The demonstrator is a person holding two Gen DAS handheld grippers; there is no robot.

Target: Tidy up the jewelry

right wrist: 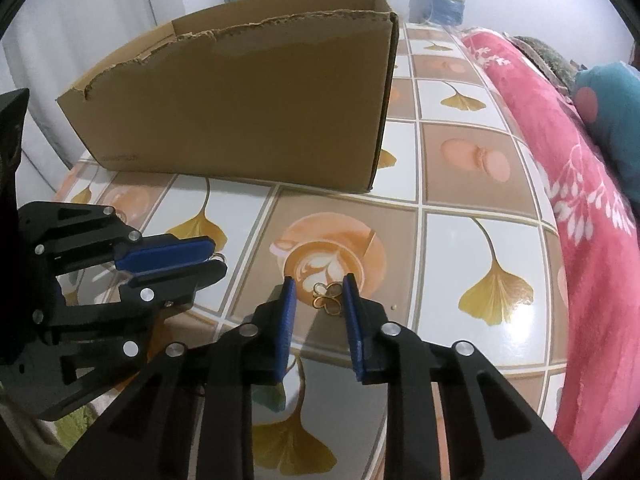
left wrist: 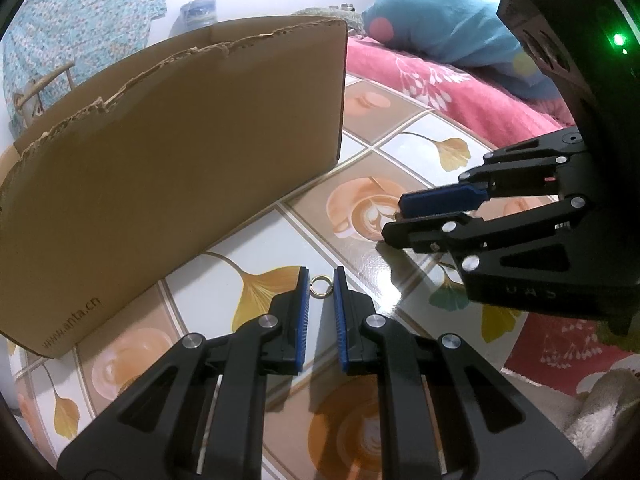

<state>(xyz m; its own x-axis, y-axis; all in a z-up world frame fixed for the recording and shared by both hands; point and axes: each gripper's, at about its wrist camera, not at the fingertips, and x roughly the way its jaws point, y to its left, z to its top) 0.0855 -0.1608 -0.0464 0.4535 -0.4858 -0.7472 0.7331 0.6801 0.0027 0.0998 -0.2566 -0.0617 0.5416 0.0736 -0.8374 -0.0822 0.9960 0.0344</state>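
Observation:
A small gold ring (left wrist: 320, 286) sits between the blue pads of my left gripper (left wrist: 320, 280), which is shut on it just above the tiled table (left wrist: 404, 148). From the right wrist view the left gripper (right wrist: 218, 259) comes in from the left, the ring (right wrist: 220, 257) peeping out at its tips. My right gripper (right wrist: 319, 288) stands over a gold butterfly-shaped piece (right wrist: 328, 300) lying on the latte picture. The piece is between the pads, close to the right one, with a gap on the left. In the left wrist view the right gripper (left wrist: 394, 218) reaches in from the right.
A torn-topped cardboard box (right wrist: 260, 100) stands at the back of the table (right wrist: 460, 152), and its wall (left wrist: 180, 140) is close to the left gripper. A pink blanket (right wrist: 580, 200) and a blue pillow (left wrist: 440, 28) lie beyond the table's right edge.

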